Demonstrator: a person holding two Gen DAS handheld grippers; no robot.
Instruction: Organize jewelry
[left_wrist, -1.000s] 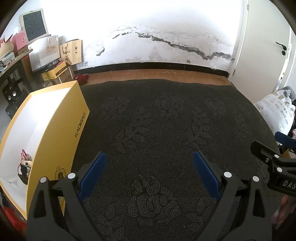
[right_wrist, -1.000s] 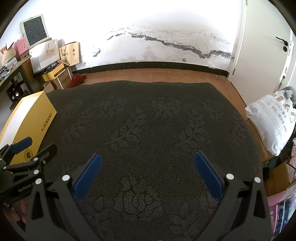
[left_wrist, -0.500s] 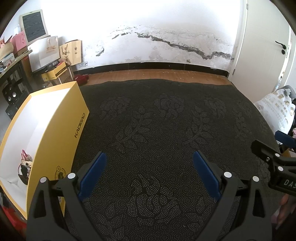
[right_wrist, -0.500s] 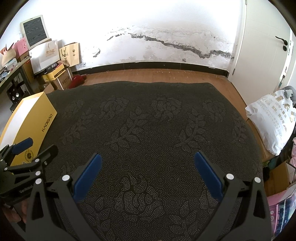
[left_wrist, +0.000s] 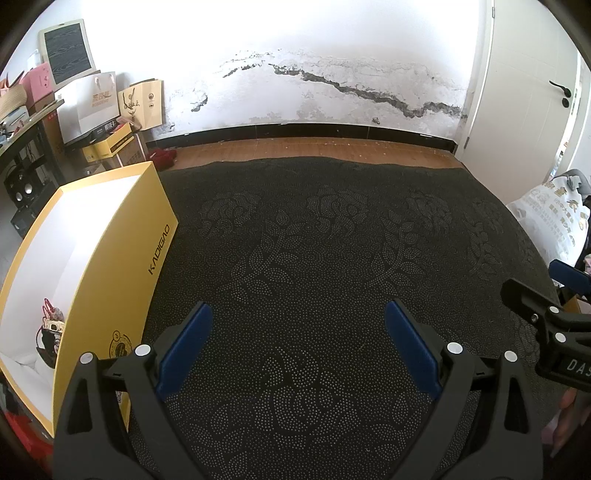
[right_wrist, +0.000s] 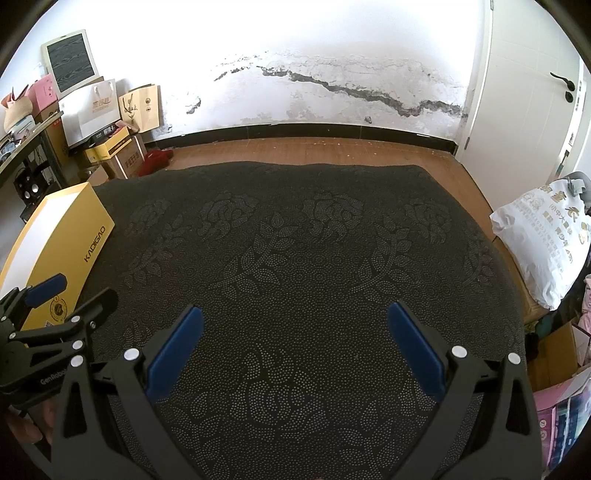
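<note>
- Nothing has shifted since a second ago: both grippers hang over the dark rose-patterned cloth (left_wrist: 314, 258) just as before, side by side.
- The left gripper (left_wrist: 297, 343) has its blue-padded jaws spread wide with nothing between them; the right gripper (right_wrist: 295, 341) is the same, wide apart and holding nothing.
- The yellow box (left_wrist: 122, 280) at the cloth's left edge reads "KADIGAO" along its side, with a round emblem below.
- The right gripper's body shows "DAS"; the left's shows "GenRobo".
- The jewelry (left_wrist: 50, 328) lies inside the box on its white lining, a small tangled cluster of red, dark and pale pieces, too small to sort out.
</note>
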